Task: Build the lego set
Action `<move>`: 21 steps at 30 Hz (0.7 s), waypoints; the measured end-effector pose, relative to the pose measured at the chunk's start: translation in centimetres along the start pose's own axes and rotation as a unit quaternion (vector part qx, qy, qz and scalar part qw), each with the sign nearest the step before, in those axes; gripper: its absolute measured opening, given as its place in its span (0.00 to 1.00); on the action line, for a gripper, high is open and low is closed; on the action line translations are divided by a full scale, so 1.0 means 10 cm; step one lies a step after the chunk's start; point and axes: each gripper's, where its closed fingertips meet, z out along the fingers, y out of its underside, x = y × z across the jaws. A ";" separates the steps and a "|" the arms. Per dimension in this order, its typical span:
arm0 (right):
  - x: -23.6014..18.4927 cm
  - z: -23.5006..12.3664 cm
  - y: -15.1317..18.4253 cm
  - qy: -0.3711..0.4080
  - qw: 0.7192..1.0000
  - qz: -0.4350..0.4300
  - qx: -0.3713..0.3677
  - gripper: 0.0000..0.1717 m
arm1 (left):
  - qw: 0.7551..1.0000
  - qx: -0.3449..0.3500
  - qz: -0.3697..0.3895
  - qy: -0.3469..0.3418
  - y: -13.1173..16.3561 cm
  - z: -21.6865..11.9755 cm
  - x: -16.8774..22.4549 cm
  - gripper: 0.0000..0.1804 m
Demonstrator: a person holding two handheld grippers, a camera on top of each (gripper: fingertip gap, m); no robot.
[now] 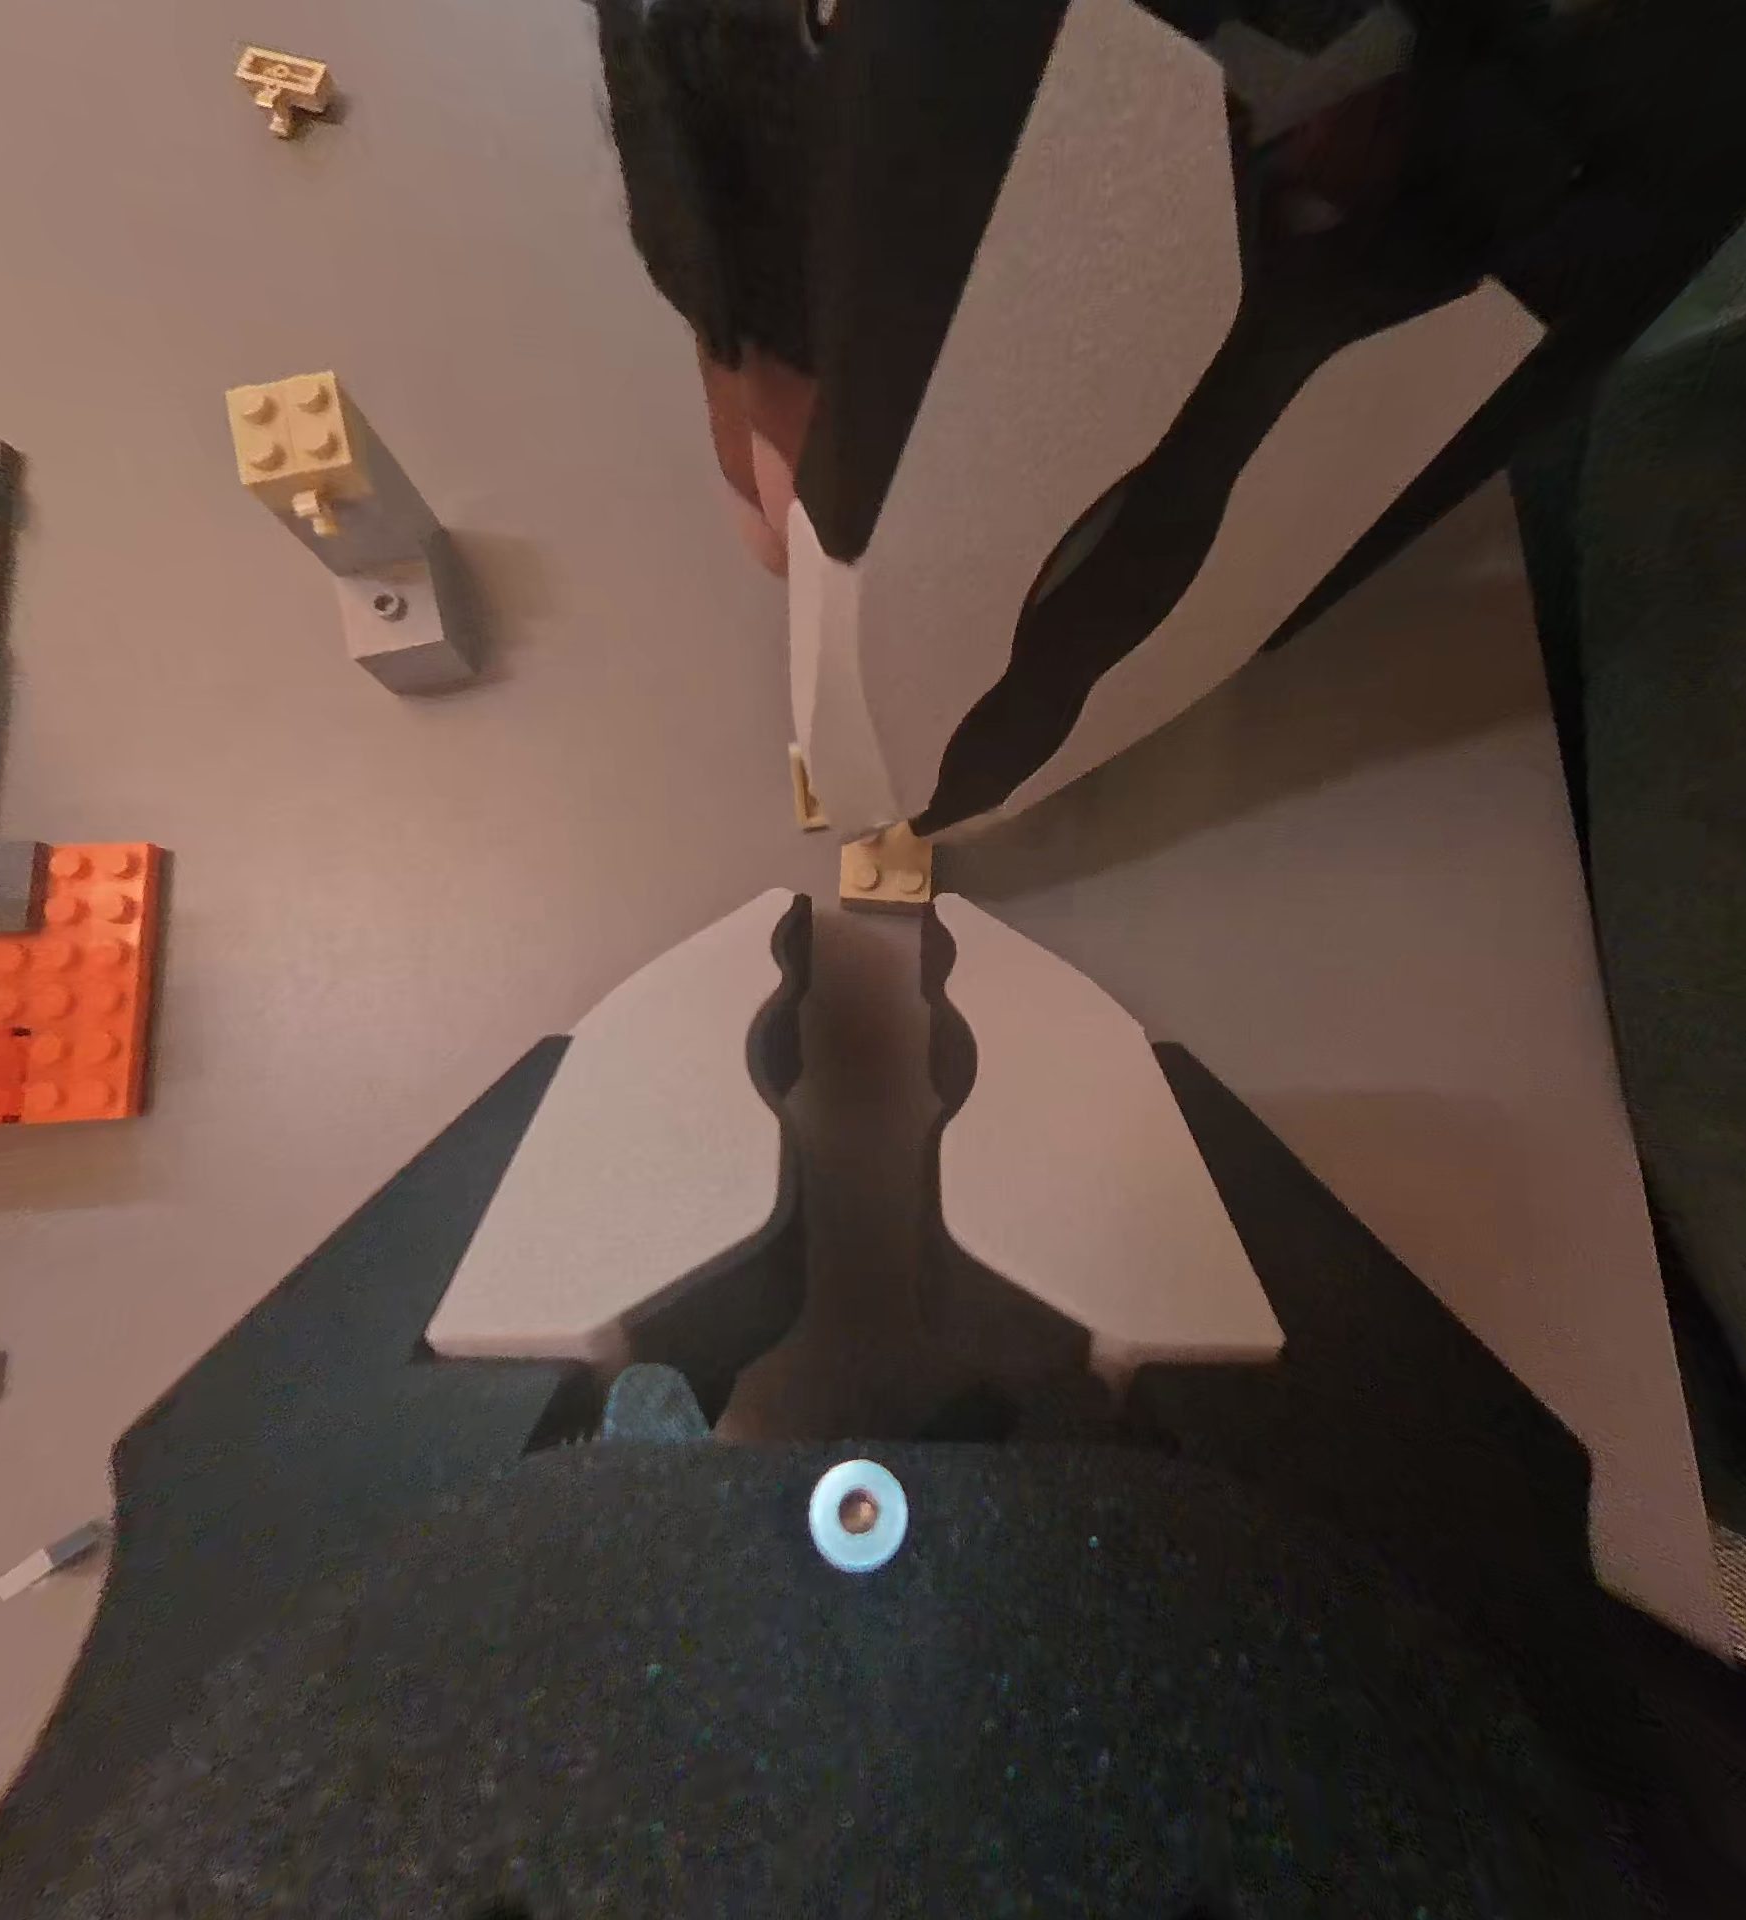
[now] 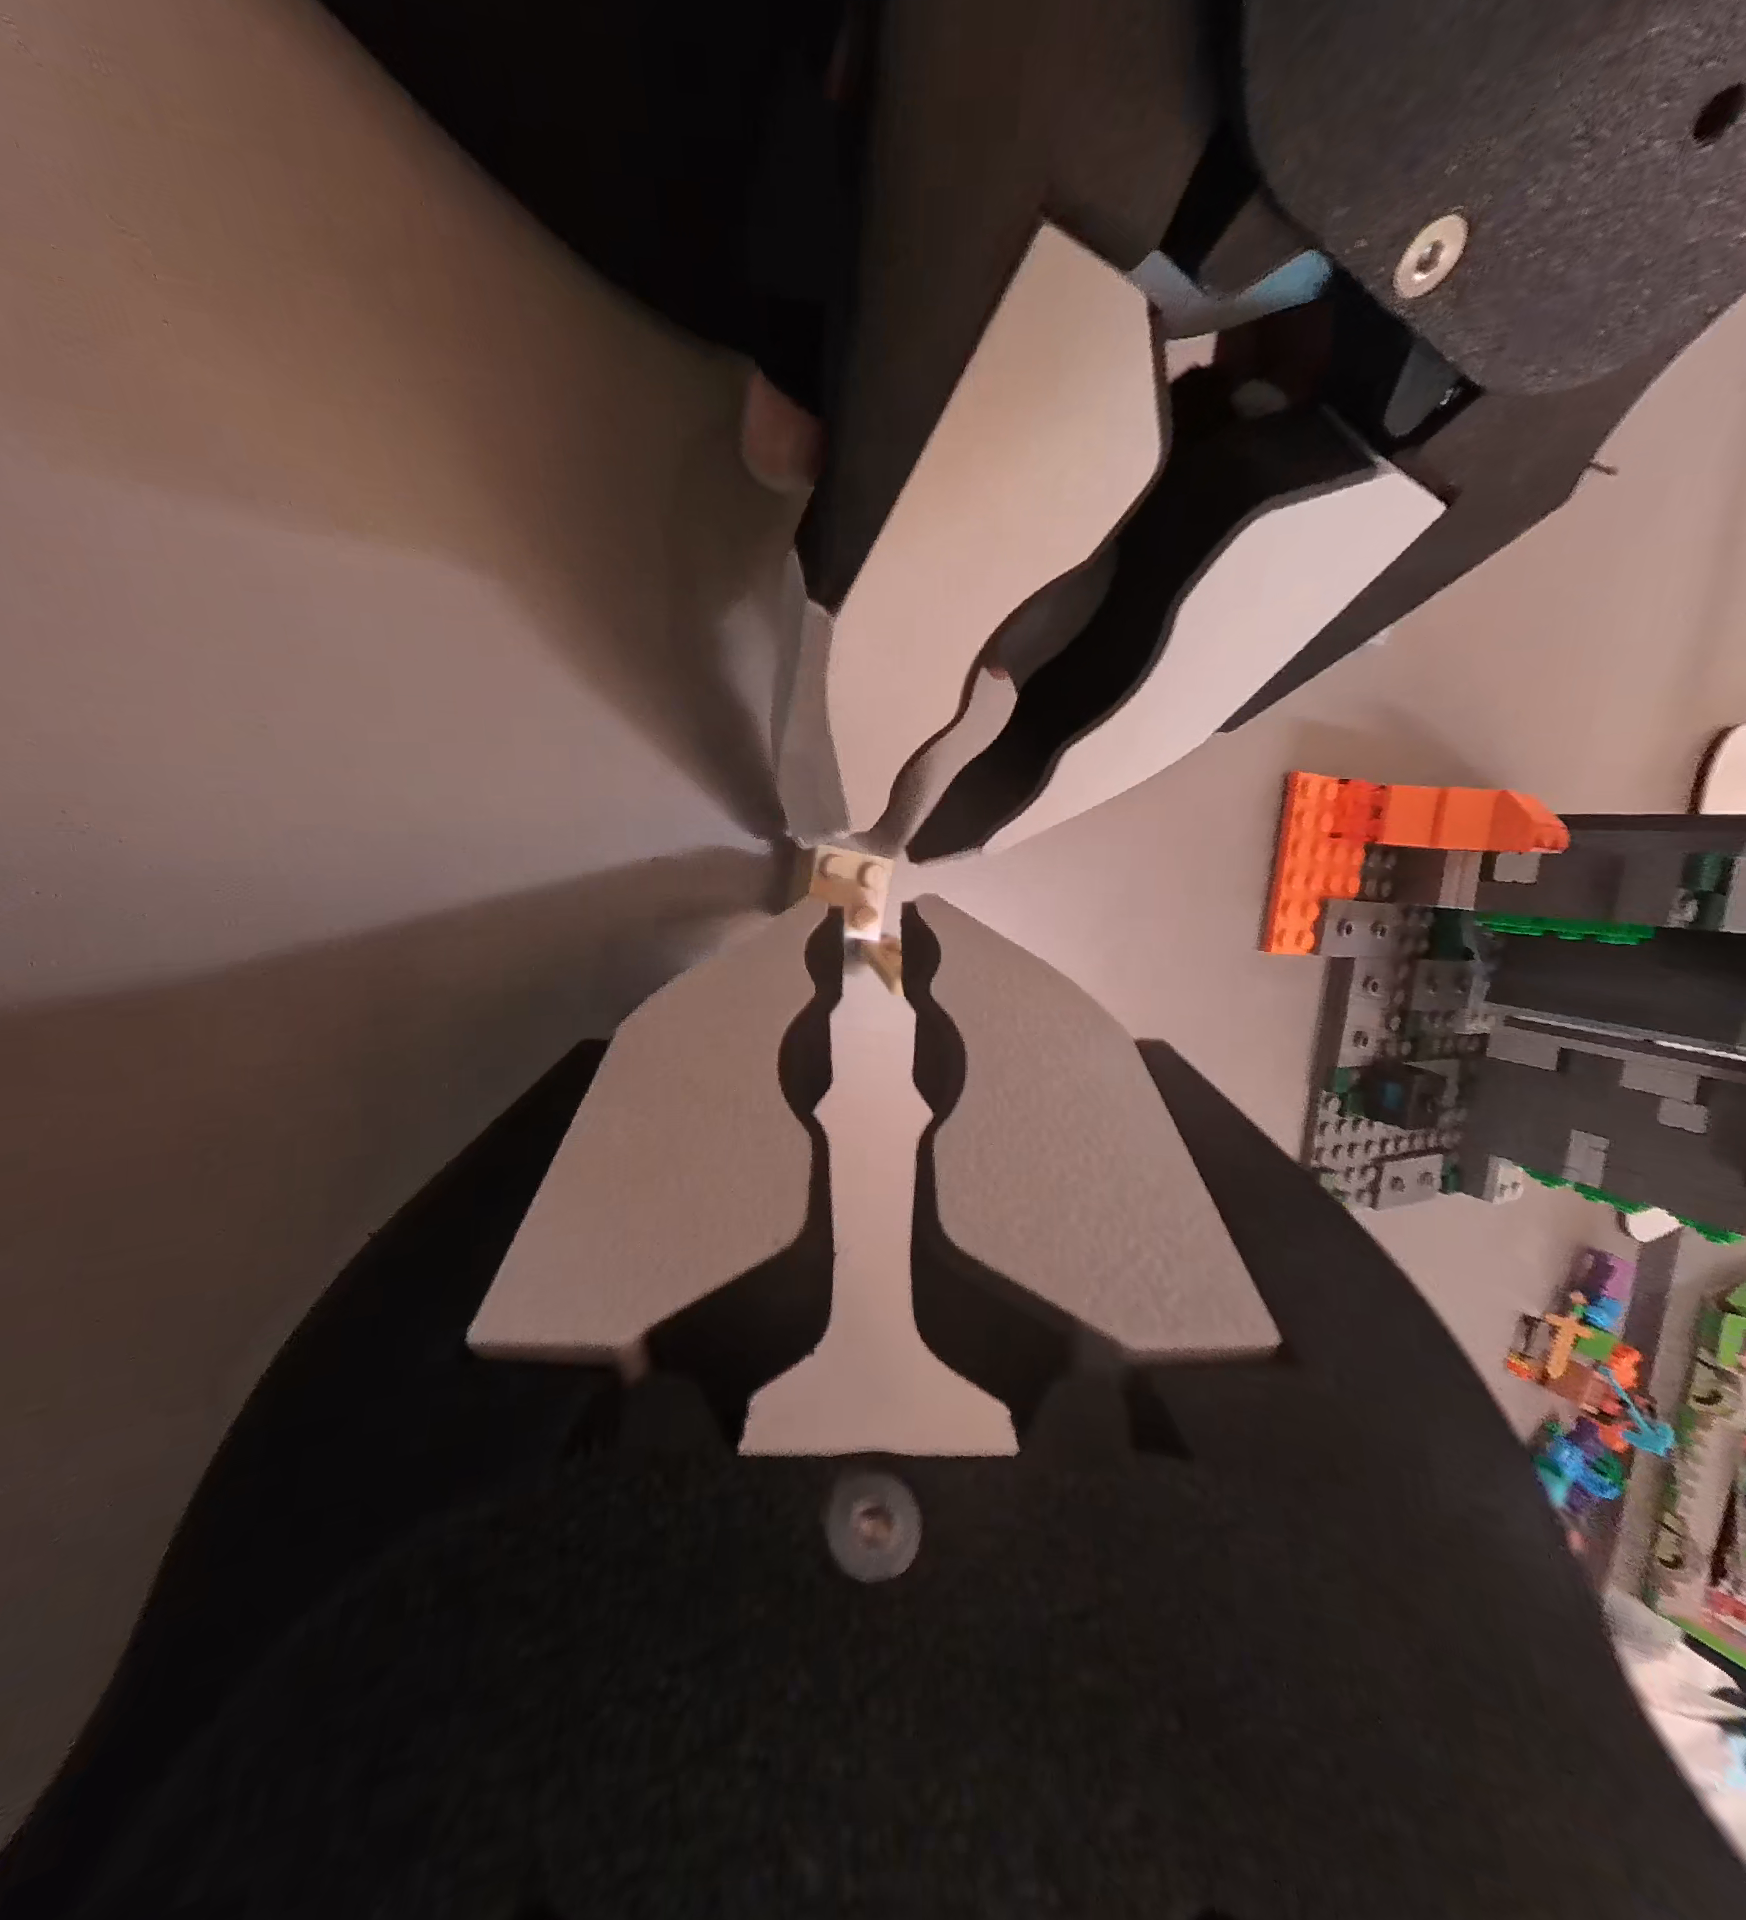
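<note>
**Two pairs of tongs meet over one small tan plate**

Nearest the lens, the left tongs [image 1: 867, 906] point down at the grey table [image 1: 536, 727]. Their jaws stand a little wider than the tan plate [image 1: 884, 878] lying just at their tips. The right-hand finger [image 1: 952, 966] touches the plate and a sliver of table shows on the other side, so nothing is gripped.

Well to the left of the plate lies a brick build with an orange base [image 1: 48, 987]. Nearer the plate stands a grey tower with a tan top [image 1: 329, 499], with a loose tan piece [image 1: 282, 88] beyond it.

A second tan bit [image 1: 804, 790] sits just beside the plate, half hidden by a finger of the right tongs [image 2: 861, 925]. These come in from the far side and cover the plate's far edge. Their tips are close about it, but blur hides whether they grip.

To the right of the plate a dark green cushion [image 1: 1731, 831] fills the edge.
</note>
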 end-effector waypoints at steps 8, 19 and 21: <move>0.06 -0.11 0.09 -0.047 0.995 0.069 0.049 0.08 | 1.000 -0.004 0.013 -0.007 0.01 0.01 0.02 0.11; 0.06 0.07 0.25 -0.094 0.991 0.071 0.064 0.06 | 1.000 -0.004 0.020 -0.022 -0.02 0.04 -0.01 0.13; 0.06 0.07 0.25 -0.110 0.989 0.080 0.063 0.04 | 0.999 0.011 0.019 -0.030 -0.05 0.00 -0.03 0.12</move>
